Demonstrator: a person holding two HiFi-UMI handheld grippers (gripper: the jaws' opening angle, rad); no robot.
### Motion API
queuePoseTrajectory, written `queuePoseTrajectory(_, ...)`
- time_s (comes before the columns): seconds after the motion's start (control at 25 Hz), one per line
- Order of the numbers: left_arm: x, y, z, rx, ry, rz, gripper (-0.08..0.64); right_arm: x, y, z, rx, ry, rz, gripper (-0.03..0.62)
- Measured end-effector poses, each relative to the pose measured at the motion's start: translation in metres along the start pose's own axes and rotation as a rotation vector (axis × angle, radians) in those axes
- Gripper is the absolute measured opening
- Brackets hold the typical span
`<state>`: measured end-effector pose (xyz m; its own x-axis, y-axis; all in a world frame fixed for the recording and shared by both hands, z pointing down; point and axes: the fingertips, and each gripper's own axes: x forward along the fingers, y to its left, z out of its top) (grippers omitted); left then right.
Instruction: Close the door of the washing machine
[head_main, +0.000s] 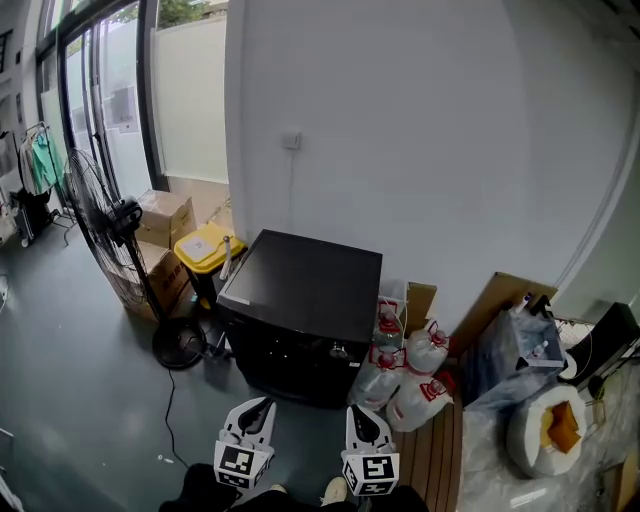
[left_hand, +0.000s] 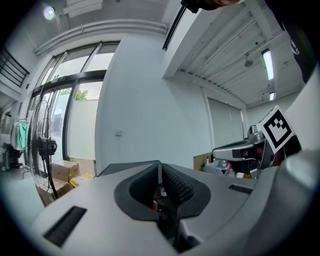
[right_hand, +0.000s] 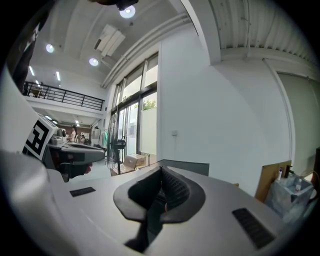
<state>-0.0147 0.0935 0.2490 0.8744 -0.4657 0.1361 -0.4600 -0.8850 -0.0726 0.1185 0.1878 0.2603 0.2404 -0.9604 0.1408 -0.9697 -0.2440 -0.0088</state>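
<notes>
The washing machine (head_main: 300, 310) is a black box standing against the white wall, with its dark front turned toward me. Whether its door is ajar I cannot tell from here. My left gripper (head_main: 256, 408) and right gripper (head_main: 362, 415) hover side by side just short of that front, apart from it. Both are shut with nothing between the jaws. In the left gripper view the closed left gripper (left_hand: 159, 172) points at the washing machine (left_hand: 130, 167). The right gripper view shows the shut right gripper (right_hand: 161, 172) before the washing machine (right_hand: 190, 166).
A standing fan (head_main: 105, 235) is left of the machine, with cardboard boxes (head_main: 165, 215) and a yellow-lidded bin (head_main: 205, 245) behind it. Water jugs (head_main: 410, 375) crowd the machine's right side. A wooden pallet (head_main: 435, 455) and bags (head_main: 545, 425) lie further right.
</notes>
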Motion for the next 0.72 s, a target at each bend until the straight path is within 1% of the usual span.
queuePoseTrajectory(0.72,0.0002,0.0008,-0.0024,-0.007,0.004,0.012,0.041,0.0061,0.0027,0.0006,-0.001,-0.001,0.021,0.015)
